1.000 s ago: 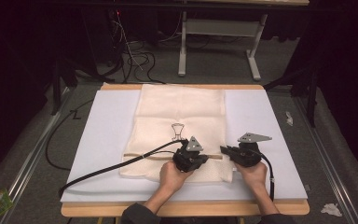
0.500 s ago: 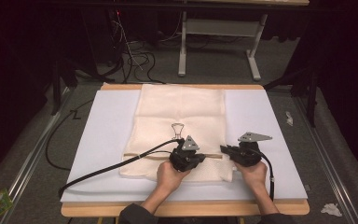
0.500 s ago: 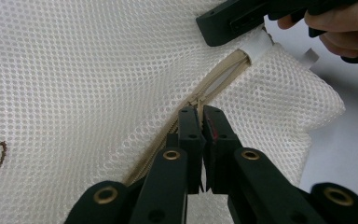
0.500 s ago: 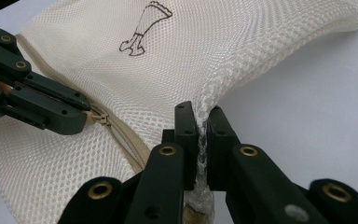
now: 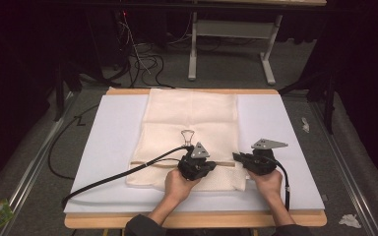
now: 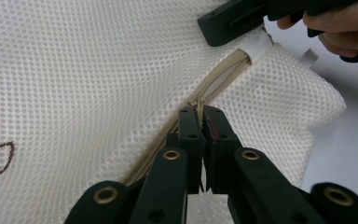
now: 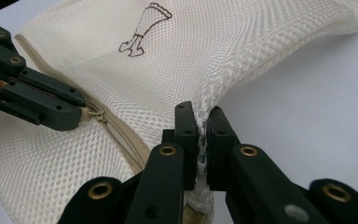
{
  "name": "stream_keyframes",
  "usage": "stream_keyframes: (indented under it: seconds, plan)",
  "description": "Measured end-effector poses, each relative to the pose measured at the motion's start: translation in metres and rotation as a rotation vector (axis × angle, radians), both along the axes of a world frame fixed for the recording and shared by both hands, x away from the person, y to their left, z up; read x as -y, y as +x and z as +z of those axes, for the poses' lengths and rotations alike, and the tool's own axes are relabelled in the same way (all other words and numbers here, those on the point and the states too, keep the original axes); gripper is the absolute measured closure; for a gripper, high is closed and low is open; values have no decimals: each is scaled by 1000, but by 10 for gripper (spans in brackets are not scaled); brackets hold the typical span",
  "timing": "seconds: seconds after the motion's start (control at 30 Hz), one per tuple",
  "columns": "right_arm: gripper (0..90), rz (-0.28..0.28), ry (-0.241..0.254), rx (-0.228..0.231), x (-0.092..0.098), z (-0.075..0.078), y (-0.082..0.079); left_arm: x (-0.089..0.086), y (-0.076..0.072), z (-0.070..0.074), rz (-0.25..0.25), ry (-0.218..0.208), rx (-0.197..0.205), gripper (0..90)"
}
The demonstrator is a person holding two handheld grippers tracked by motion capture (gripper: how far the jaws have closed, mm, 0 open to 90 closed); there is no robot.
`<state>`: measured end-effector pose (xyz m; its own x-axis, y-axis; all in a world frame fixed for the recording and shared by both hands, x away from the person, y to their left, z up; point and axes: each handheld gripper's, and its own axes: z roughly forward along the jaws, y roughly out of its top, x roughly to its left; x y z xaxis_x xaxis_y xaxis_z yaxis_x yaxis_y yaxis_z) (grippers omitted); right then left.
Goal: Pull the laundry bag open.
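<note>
The big cream mesh bag with a zipper [image 5: 192, 128] lies flat in the middle of the white table top [image 5: 113, 142]. Its near edge is close to your hands. A beige zipper line [image 6: 214, 88] runs across the bag near that edge.

Your left gripper [image 6: 202, 119] is closed. Its two black jaws pinch the small beige zipper pull [image 7: 94, 115] right on the zipper line. In the high view this gripper [image 5: 197, 167] sits over the near middle of the bag.

Your right gripper [image 7: 200, 122] is closed too. Its jaws squeeze a fold of the mesh, and the net bunches up between them. In the high view it [image 5: 246, 161] holds the bag near the right end of the zipper.

The two grippers are near each other, with a short bit of zipper between them. A small brown drawing [image 7: 144, 30] is printed on the bag, farther from you.
</note>
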<state>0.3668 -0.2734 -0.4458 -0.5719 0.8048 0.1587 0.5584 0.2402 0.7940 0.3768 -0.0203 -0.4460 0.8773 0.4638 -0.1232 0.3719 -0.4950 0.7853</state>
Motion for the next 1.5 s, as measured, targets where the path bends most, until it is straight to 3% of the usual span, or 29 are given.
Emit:
stream_keyframes:
  seconds: [0.13, 0.5, 1.0, 1.3, 1.5]
  plan:
    - [874, -2, 1, -2, 0, -1, 0, -5, 2, 0, 6, -4, -12, 868]
    - [874, -7, 0, 5, 1, 2, 1, -12, 2, 3, 18, -8, 1, 868]
    - [874, -10, -2, 3, 1, 2, 1, -13, 0, 1, 17, 16, 14, 868]
    - [874, -17, 3, 5, 3, 2, 2, -27, 3, -2, 41, -3, -14, 868]
    - [874, -21, 0, 2, 3, 3, 1, -28, 2, 0, 44, -10, -4, 868]
